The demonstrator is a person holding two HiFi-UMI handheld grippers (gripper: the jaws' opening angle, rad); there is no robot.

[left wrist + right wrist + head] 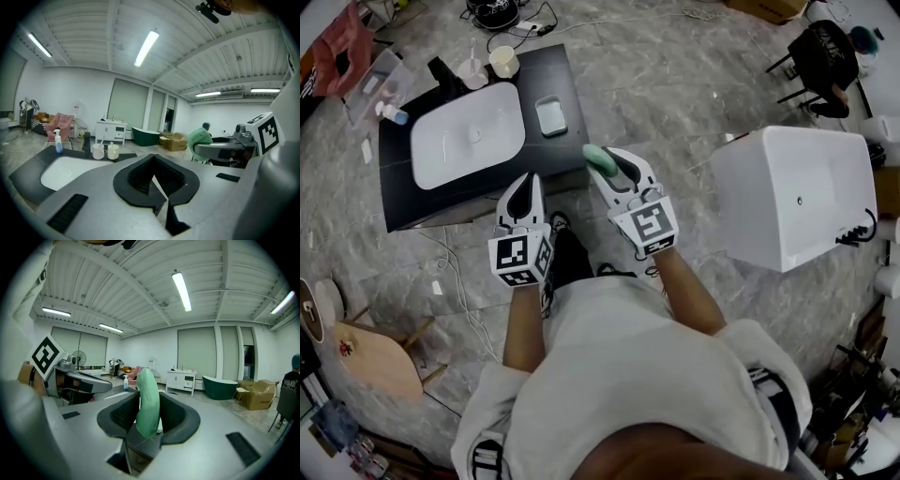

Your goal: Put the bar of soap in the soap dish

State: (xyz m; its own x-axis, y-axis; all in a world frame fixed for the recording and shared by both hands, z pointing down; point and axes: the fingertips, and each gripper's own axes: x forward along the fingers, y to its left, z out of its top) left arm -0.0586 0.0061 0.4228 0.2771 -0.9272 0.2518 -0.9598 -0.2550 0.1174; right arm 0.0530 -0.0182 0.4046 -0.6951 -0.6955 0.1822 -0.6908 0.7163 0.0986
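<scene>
Right gripper (612,172) pinches the green bar of soap (601,158) across its broad faces. The bar stands on edge between the pads, with its far end poking past the tips. I judge that this leaves the free end able to reach the dish before the jaws do.

Soap is in the air, short of the black counter (558,80), near its front right corner.

Left gripper (523,194) has its pads pressed together on nothing. It is carried alongside the right one, and I reckon it is spare for this job.

Soap dish (550,115) is a pale rectangular tray on the counter, just right of the white basin (469,136). It looks bare inside, with nothing to clear out first.

The basin is empty too.

Two cups (503,61) stand behind the basin, and in the left gripper view one has a thin stick in it.

A spray bottle (391,112) sits at the counter's left edge.
</scene>
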